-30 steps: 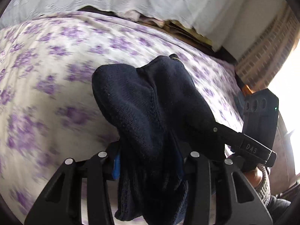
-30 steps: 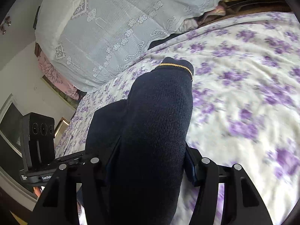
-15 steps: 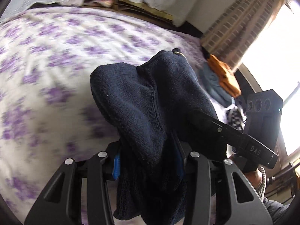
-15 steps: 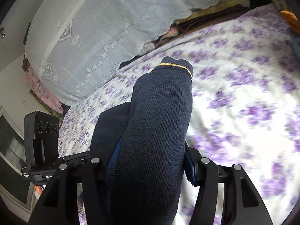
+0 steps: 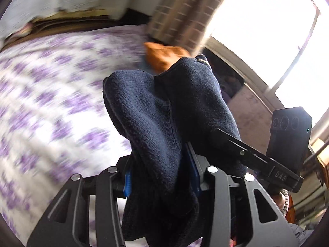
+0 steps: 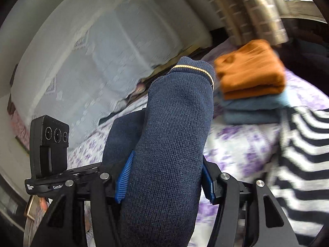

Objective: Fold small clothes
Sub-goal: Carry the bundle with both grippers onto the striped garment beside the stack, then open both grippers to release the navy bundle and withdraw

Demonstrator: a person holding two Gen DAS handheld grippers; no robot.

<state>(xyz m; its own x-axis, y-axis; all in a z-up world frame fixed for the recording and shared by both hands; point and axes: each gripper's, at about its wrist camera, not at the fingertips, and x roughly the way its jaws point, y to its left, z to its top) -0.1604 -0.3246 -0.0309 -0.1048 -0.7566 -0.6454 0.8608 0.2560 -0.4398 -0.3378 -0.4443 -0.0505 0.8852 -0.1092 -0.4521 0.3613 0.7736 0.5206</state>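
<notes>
A folded navy knitted garment (image 5: 164, 113) with a thin yellow stripe at its edge is held between both grippers above the bed. My left gripper (image 5: 162, 177) is shut on one end of it. My right gripper (image 6: 164, 177) is shut on the other end (image 6: 170, 127), and the cloth bulges up between its blue pads. The other gripper's black camera block shows at the right of the left wrist view (image 5: 290, 138) and at the left of the right wrist view (image 6: 49, 138).
A white bedspread with purple flowers (image 5: 51, 94) lies below. A stack of folded clothes, orange (image 6: 250, 70) on blue (image 6: 255, 107), sits near the bed's far corner, with a black and white striped garment (image 6: 304, 144) beside it. A lace-covered headboard (image 6: 92, 65) and a bright window (image 5: 267, 30) lie beyond.
Both grippers have swung to the right with the navy garment. The folded stack and the window have come into view. The grip has not changed.
</notes>
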